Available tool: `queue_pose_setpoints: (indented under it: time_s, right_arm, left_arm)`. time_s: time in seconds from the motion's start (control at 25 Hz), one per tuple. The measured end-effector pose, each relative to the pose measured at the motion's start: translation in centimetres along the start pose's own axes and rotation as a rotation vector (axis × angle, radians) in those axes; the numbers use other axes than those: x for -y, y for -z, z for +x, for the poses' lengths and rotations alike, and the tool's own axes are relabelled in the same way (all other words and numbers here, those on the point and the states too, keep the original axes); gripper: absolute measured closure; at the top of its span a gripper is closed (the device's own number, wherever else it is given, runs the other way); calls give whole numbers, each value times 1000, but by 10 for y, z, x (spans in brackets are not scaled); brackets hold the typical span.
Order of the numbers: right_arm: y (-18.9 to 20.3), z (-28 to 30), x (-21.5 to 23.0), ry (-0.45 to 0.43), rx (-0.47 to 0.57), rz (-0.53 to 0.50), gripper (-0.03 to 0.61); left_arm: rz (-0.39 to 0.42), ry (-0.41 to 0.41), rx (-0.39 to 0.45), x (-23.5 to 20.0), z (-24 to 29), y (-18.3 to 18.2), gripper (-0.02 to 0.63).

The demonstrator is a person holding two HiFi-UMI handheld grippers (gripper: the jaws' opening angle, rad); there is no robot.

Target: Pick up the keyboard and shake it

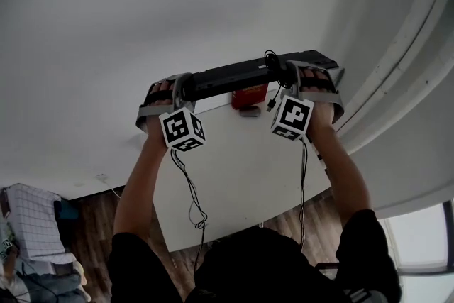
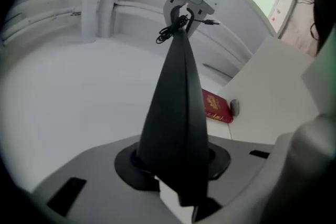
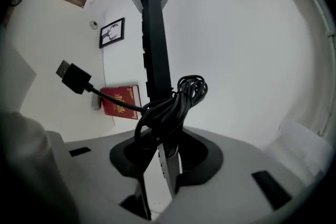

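Observation:
A long black keyboard (image 1: 248, 71) hangs in the air above a white table (image 1: 241, 174), held at both ends. My left gripper (image 1: 186, 86) is shut on its left end, and in the left gripper view the keyboard (image 2: 178, 107) runs straight out from between the jaws (image 2: 176, 176). My right gripper (image 1: 289, 76) is shut on the right end (image 3: 156, 50), its jaws (image 3: 163, 165) clamping the edge. The keyboard's coiled black cable (image 3: 173, 102) is bundled just beyond the right jaws, and its USB plug (image 3: 72, 77) dangles free.
A red booklet (image 1: 250, 94) and a small grey object (image 1: 249, 111) lie on the table under the keyboard. A white wall stands close behind. A framed picture (image 3: 112, 32) hangs on it. Wooden floor (image 1: 92, 223) shows below the table's edge.

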State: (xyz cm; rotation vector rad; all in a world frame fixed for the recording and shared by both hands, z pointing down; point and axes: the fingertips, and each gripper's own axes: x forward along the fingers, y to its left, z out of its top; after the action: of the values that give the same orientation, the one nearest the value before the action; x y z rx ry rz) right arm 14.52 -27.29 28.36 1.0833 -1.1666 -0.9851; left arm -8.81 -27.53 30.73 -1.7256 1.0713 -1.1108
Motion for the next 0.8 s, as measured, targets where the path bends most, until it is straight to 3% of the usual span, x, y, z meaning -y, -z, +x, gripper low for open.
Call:
queue_pose_setpoints:
  time_s: [0.12,0.28,0.36,0.4,0.52,0.68,0.8]
  right_arm:
    - [-6,5,-10,-15,-4,36,458]
    - [-17,4,-15,-7,5,51,456]
    - [-14,8,-15,-1,21,53,453]
    - [-10,11,-15,0,33,55,451]
    - [-13,6,-11,10,76,56,449]
    - [-75,-41,-3,47,135,4,448]
    - [-91,-65,1,60,161,-26,449]
  left_arm:
    - [60,-111,-96,-8,-18,4,441]
    - [289,-187,-233,2,-55,-14,411]
    - [443,-216,-297,10,-61,-41,402]
    - [485,-225,-288,15,-56,-62,402]
    - [501,-223,-206,24,-32,-103,402]
    - [489,-236,-225,11,-37,-58,413]
    - [455,-239,-254,4,-35,-45,430]
